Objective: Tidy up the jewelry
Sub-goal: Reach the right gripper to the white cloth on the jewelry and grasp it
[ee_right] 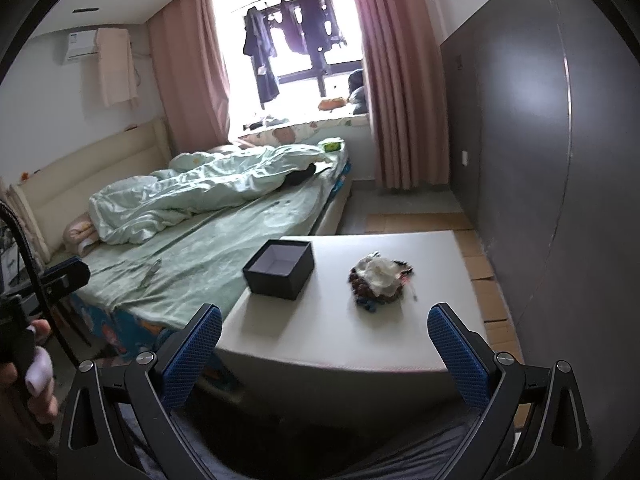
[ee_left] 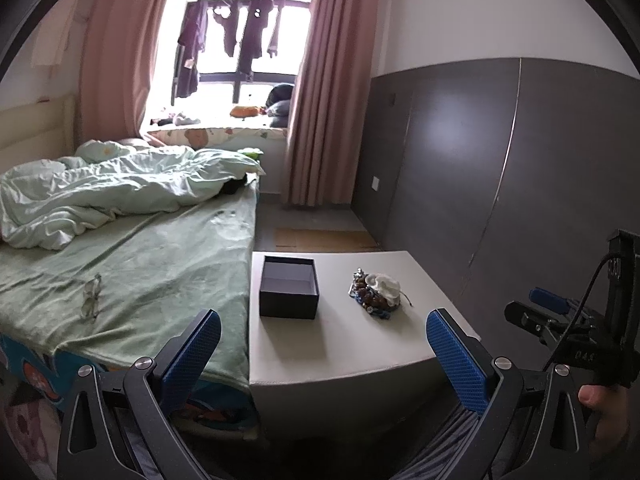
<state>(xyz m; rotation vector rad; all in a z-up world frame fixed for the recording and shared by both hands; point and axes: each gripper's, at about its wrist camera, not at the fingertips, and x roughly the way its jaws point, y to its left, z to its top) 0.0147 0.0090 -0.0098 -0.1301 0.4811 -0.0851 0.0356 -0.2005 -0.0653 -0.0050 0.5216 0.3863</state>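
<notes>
Your left hand-held gripper [ee_left: 323,340] hangs with its two blue-padded fingers [ee_left: 454,354] spread wide and nothing between them, above the near edge of the white counter [ee_left: 344,352]. Your right hand-held gripper [ee_right: 325,338] is spread just as wide and also holds nothing, over that same near edge. In the left wrist view the right tool shows at 3 o'clock, off the counter's right side.

On the counter, seen from the left wrist, a dark box [ee_left: 289,286] sits at 11 o'clock from the gap between the fingers, lid off, its pale inside showing nothing in it. The jewelry pile [ee_left: 375,290] lies at 1 o'clock (a tangle of brownish and blue beads with a white flower-like piece on top), well apart from the box and touching neither tool. From the right wrist, the same box [ee_right: 279,274] stands at 11 o'clock and the pile [ee_right: 380,278] at 1 o'clock; the separate pieces are too blurred to tell apart.

Beyond the counter's left edge runs a bed [ee_left: 168,272] with a green sheet, and a pair of glasses [ee_left: 91,296] rests on it at 9 o'clock. A rumpled pale quilt [ee_left: 112,188] is bunched further up the bed. At 12 o'clock, pink curtains [ee_left: 320,92] frame a bright window [ee_left: 240,40] hung with dark clothes. A grey panelled wall [ee_left: 520,168] fills the right side.
</notes>
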